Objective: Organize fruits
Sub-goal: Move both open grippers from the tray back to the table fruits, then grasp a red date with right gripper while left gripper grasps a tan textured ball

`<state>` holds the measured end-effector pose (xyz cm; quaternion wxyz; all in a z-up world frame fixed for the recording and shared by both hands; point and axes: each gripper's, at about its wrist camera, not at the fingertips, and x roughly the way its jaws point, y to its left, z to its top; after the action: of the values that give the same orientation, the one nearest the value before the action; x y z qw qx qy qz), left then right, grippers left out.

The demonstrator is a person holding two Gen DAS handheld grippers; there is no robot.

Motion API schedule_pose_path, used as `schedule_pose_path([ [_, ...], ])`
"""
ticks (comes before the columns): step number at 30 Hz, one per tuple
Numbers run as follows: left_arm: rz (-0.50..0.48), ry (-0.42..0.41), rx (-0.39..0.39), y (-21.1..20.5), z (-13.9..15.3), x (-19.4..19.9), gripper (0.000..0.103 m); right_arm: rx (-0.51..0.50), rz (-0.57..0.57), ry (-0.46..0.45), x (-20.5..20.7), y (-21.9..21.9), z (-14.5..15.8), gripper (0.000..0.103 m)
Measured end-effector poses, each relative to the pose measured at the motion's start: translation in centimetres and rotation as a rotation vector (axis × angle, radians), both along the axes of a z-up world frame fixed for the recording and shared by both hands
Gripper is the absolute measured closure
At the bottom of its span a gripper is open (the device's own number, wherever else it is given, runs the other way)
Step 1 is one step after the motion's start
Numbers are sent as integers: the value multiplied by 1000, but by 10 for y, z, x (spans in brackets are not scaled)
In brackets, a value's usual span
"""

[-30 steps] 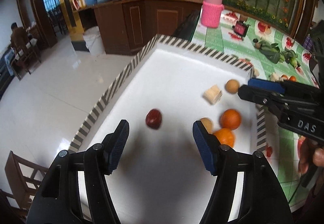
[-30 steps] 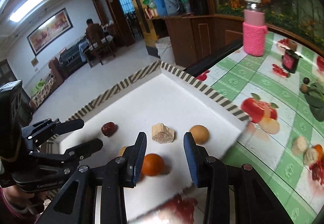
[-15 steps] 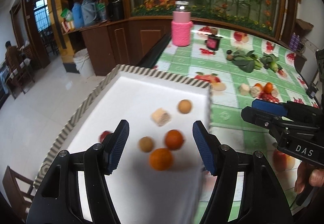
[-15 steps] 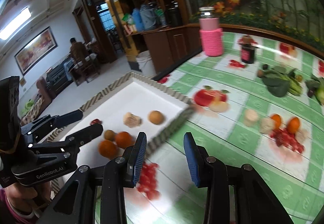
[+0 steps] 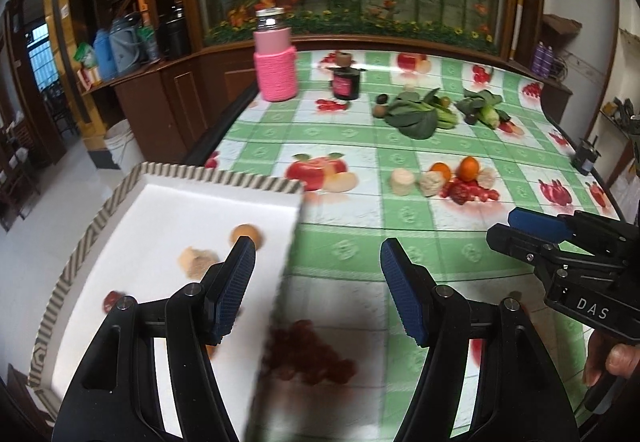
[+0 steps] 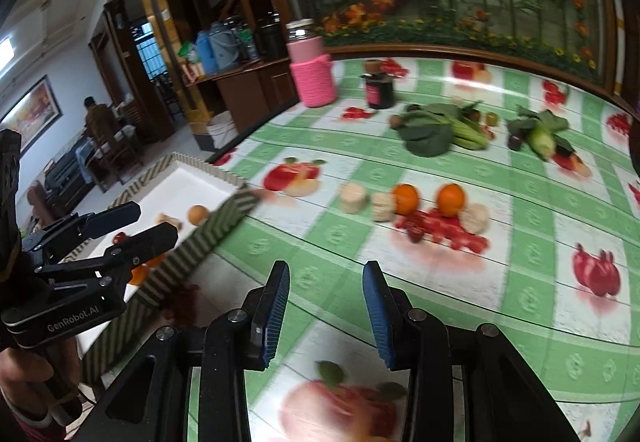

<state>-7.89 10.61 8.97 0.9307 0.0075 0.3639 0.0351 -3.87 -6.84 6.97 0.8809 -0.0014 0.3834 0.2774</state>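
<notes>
The desk point(image 6: 520, 242) wore green-and-white checks with red fruit prints; the white tray point(image 5: 224, 178) had a striped rim; two oranges point(image 6: 450, 200) were orange.

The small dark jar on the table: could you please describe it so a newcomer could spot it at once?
Start at the tall pink bottle at the far edge of the green checked table. Just to its right stands the small dark jar, the only black container, with a pink label and a brown knob on top.

Right gripper point(image 6: 325, 316) empty, fingers point(image 6: 276, 306) apart over green checked worktop point(image 6: 520, 242). Two oranges point(image 6: 451, 195) and pale chunks point(image 6: 353, 197) grouped ahead. Left gripper point(image 6: 124, 224) open over white tray point(image 6: 188, 182); tray holds a brown fruit point(image 6: 197, 214), possibly more, blurred.
</notes>
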Motion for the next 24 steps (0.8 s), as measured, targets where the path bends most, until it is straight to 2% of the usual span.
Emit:
schedule_pose_path([
  [8,-40,23,-15,-23,-5,19,37,-1,-64,17,10,-42,-7,66],
  [12,-47,40,-59,-27,-7,31,37,-19,-89,32,20,-55,-15,66],
  [15,-50,53,-62,-32,-9,41,37,-25,-98,47,31,-63,-19,66],
  [24,-35,105,-88,-40,-22,69,37,-34,2,57,63,-40,-33,66],
])
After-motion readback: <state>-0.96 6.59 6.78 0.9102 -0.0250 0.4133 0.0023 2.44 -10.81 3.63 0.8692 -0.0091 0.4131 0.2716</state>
